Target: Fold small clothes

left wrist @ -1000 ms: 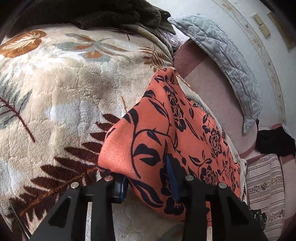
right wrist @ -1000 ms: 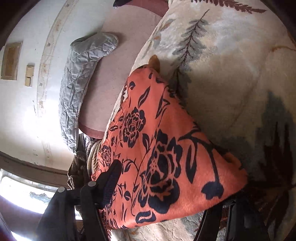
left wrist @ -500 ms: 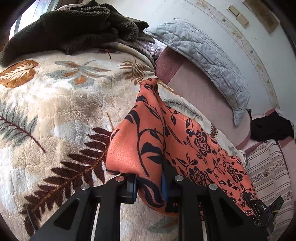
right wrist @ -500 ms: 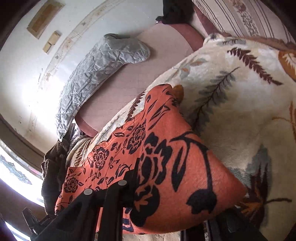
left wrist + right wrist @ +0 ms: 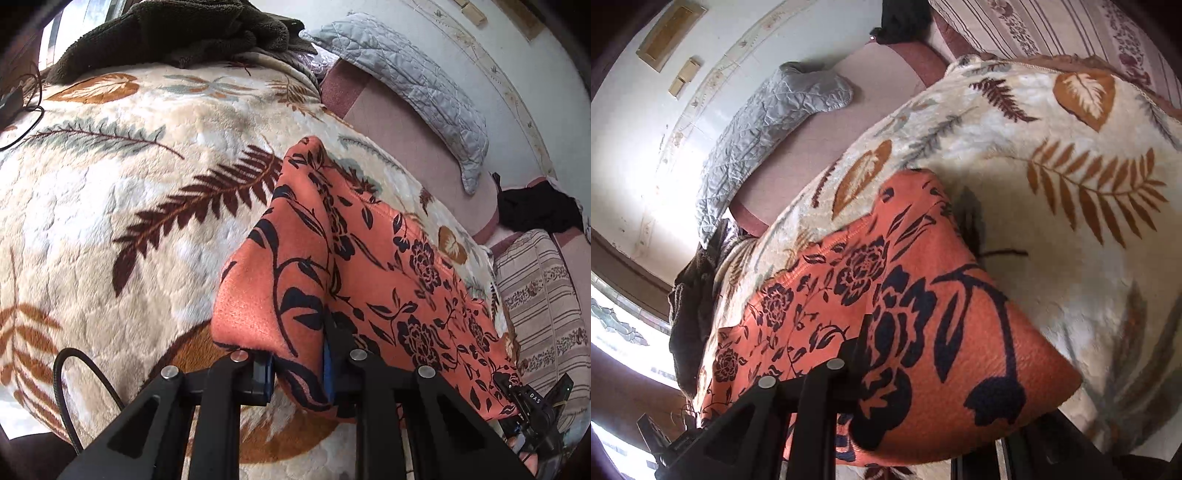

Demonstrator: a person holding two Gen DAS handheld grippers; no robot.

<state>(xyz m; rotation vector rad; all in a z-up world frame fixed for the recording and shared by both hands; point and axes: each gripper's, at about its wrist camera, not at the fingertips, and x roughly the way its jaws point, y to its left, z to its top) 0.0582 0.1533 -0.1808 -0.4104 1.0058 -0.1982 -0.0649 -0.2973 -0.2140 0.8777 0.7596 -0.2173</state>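
— Both claws are pinching the cloth (image 5: 373,266), one corner each: left claw (image 5: 297,369) has its blue pads pressed on a bunched edge, right claw (image 5: 923,398) is clamped on the other near corner, though its far finger is hidden under the fabric.

— Where does the cloth sit?

— On the blanket (image 5: 147,206) that covers the bed. Its far end rests on the blanket; the near end is lifted in my claws, with the edge between them hanging slack.

— So which step?

— The fold itself, I judge: near edge raised, not yet laid over.

— And next?

— I'd carry both corners level and together toward the far edge, line them up, lower them, then spread the claws. If one corner leads, the fold goes crooked.
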